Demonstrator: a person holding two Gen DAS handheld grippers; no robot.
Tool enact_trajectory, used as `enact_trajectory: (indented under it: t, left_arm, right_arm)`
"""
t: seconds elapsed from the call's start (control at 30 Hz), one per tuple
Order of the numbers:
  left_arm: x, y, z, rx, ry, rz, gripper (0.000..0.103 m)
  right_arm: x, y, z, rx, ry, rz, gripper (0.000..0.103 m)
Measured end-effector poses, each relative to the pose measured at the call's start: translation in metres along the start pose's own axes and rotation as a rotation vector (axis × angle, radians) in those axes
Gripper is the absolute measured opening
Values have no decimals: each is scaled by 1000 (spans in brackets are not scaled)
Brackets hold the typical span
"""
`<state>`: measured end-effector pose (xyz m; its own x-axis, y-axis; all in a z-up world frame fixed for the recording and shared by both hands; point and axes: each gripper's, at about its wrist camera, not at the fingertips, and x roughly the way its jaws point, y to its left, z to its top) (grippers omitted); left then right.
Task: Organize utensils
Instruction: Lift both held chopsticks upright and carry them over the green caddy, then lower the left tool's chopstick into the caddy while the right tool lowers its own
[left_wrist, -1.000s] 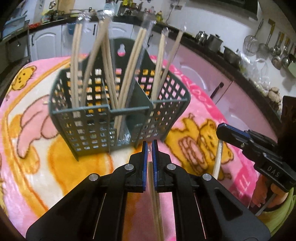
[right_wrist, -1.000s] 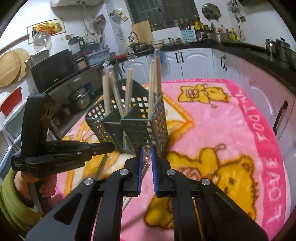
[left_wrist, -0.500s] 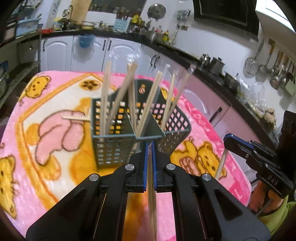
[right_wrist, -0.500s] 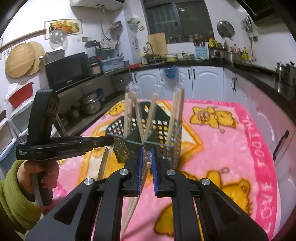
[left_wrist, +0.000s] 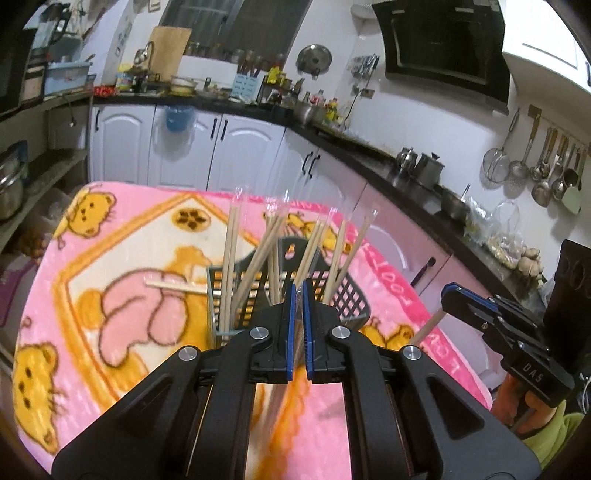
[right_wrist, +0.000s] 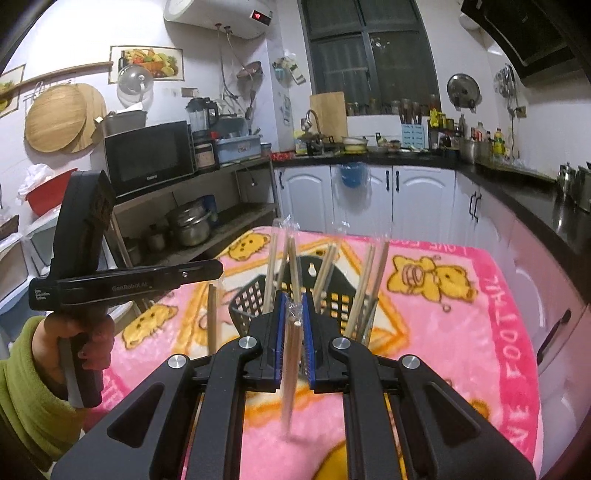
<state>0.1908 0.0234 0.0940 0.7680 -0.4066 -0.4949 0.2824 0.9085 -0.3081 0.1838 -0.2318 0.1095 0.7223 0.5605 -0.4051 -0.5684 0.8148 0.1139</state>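
left gripper (left_wrist: 297, 291) clenched on a wrapped chopstick pair (left_wrist: 275, 402) that hangs down at 6 o'clock. grey basket (right_wrist: 334, 295) upright on the pink blanket (left_wrist: 122, 258) over the worktop, wrapped chopsticks (left_wrist: 231, 251) leaning inside. one loose stick (left_wrist: 173, 285) lies at the basket's 9 o'clock. right gripper (right_wrist: 293, 308) clamps another wrapped pair (right_wrist: 290, 369), also hanging at 6.

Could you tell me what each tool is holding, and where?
Each grips a wrapped chopstick pair near its upper end: left tool, pair; right tool, pair.
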Motion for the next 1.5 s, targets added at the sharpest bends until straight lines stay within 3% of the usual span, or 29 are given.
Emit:
enact_trajectory:
  t: [0.83,1.5]
  left_arm:
    - [-39,-40,65,97,-176,-56,2]
    - [-49,-38,103,77,-259,-64,2]
  right_arm:
    - [-18,3,52,-29,-153,5,9]
    - [-25,-11,91,-15,-260,-32,9]
